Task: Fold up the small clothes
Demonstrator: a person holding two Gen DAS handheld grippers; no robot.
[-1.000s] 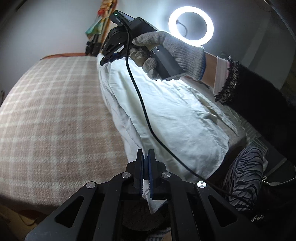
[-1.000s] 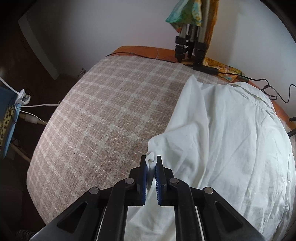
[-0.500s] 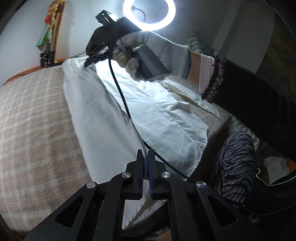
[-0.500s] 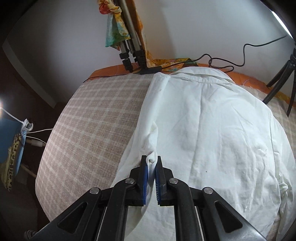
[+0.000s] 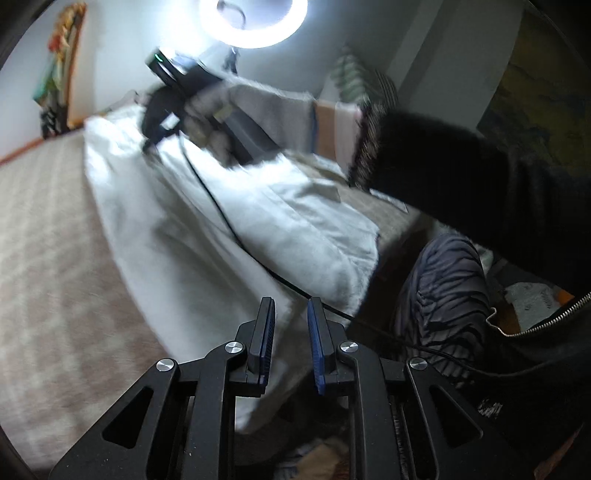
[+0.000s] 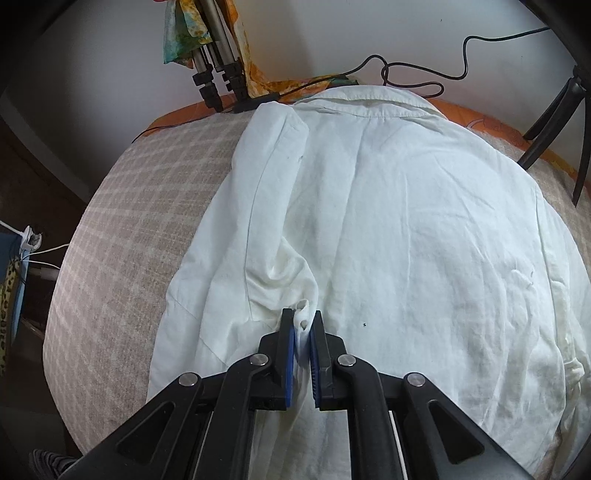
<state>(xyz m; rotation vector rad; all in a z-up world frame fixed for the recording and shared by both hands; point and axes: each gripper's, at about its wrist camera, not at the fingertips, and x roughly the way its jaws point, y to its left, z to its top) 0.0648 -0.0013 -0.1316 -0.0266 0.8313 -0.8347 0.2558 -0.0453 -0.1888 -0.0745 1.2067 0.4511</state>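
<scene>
A white shirt (image 6: 406,221) lies back-up on a beige checked bed cover (image 6: 122,229), collar at the far end. Its left side is folded over onto the back. My right gripper (image 6: 302,328) is shut on a bunched bit of the shirt's folded edge, low over the back. In the left wrist view the shirt (image 5: 207,236) runs away from me, blurred. My left gripper (image 5: 290,321) is open, its jaws a little apart around the shirt's near hem, not pinching it. The right gripper (image 5: 162,122) shows there too, held by a gloved hand over the far end.
A lit ring light (image 5: 255,22) stands beyond the bed. Tripod legs (image 6: 214,77) and black cables (image 6: 413,74) sit at the far edge. A dark stand leg (image 6: 554,122) is at the right. The person's striped-trousered leg (image 5: 443,295) is beside the bed edge.
My left gripper has opened and let go of the shirt hem. My right gripper has carried the shirt's side further over onto its back, still shut on it.
</scene>
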